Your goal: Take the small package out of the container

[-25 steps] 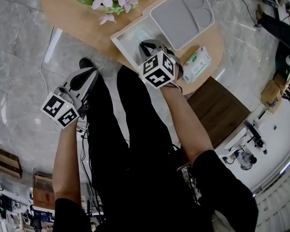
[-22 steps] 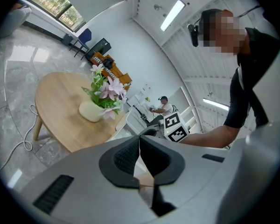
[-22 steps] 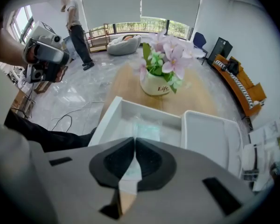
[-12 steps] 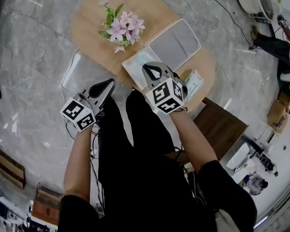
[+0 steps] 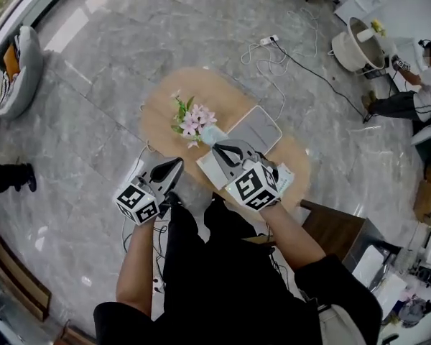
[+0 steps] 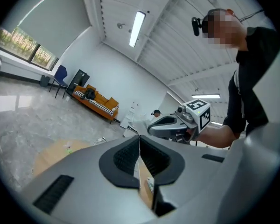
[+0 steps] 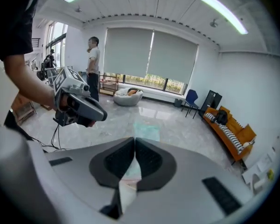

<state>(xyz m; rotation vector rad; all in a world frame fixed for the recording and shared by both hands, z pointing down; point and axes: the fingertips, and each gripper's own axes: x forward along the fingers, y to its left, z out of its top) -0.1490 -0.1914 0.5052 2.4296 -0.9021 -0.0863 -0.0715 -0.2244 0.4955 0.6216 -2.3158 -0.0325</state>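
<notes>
1. Grey marble floor fills the head view, and an oval wooden surface (image 5: 161, 113) stands in the middle of it, seen from well above.
2. At the left, the left hand-held gripper (image 5: 171, 169) hangs over the floor just off the surface's near edge. Its own view shows the two pads pressed together with nothing between them.
3. A bunch of pink flowers (image 5: 192, 121) sits on the surface just beyond it.
4. Right of the flowers lies the white container (image 5: 207, 169) with its grey lid (image 5: 257, 129) set beside it. The right hand-held gripper (image 5: 223, 152) is held above the container and hides part of it, so I cannot tell what it holds. This gripper's pads are likewise shut and empty.
5. The small package (image 5: 285, 178) — green and white — lies on the surface outside the container, just right of the right hand-held gripper and near the surface's edge. On that showing the task looks finished.
6. What could go wrong:
   - The package lies close to the rim, so a careless sweep of the right hand-held gripper on its way down might push it onto the floor.
   - The left hand-held gripper is near the flowers — a move inward could topple them.
   - White cable (image 5: 273, 52) trails on the floor beyond the surface, a snag for feet.
</notes>
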